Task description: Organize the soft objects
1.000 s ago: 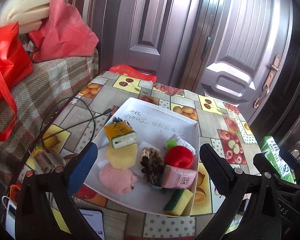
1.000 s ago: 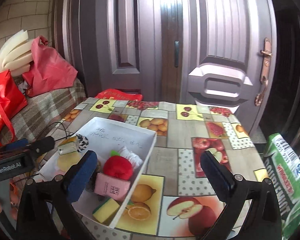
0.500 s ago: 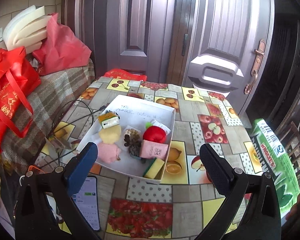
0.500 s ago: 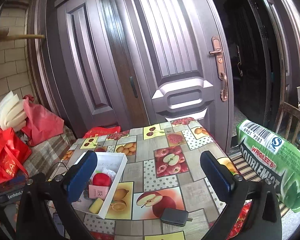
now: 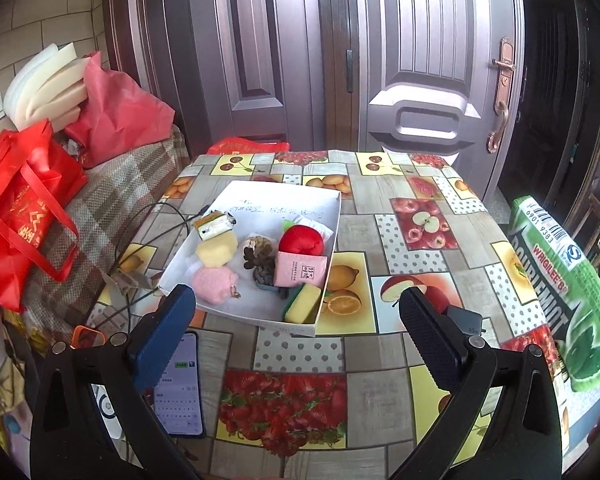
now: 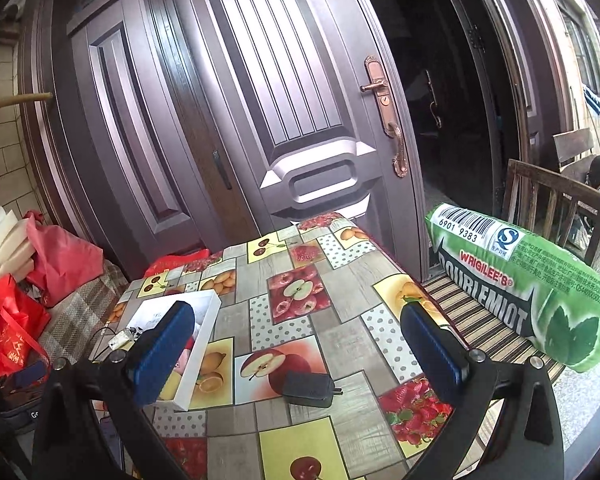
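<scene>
Fruit-print surface [image 5: 380,200] by doors; soft items sat in box [image 5: 332,236]; green pillow [image 6: 532,292] outside; both grippers' fingers [image 5: 164,332] released, empty.

**Your table and what sat on it**

You had a table [image 5: 380,200] under a fruit-print cloth. A white tray [image 5: 332,240] of soft items lay on its left half. A phone [image 5: 180,392] rested by the near left edge, cables [image 5: 156,216] ran along the left side, and a black charger [image 6: 308,389] sat to the tray's right.
</scene>
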A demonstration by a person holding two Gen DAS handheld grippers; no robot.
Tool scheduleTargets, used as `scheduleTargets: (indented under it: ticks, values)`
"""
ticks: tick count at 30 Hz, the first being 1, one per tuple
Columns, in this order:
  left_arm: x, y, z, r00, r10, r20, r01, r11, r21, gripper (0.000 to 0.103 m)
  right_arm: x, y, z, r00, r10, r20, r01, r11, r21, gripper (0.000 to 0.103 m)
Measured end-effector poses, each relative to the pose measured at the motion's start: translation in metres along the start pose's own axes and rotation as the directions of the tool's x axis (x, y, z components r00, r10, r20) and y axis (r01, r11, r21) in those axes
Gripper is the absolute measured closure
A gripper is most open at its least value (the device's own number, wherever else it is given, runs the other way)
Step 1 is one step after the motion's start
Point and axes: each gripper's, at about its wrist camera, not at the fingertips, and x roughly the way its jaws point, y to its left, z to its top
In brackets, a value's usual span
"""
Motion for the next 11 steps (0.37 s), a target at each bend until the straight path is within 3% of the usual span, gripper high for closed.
scheduleTargets:
  ticks: [11]
  values:
    - [0.003,0.004,0.004,1.000,-0.017,-0.019,0.017,1.000,-0.024,0.000,0.002,0.012,0.002,0.999,0.035,0.008,-0.035,0.998,-0.045,0.000]
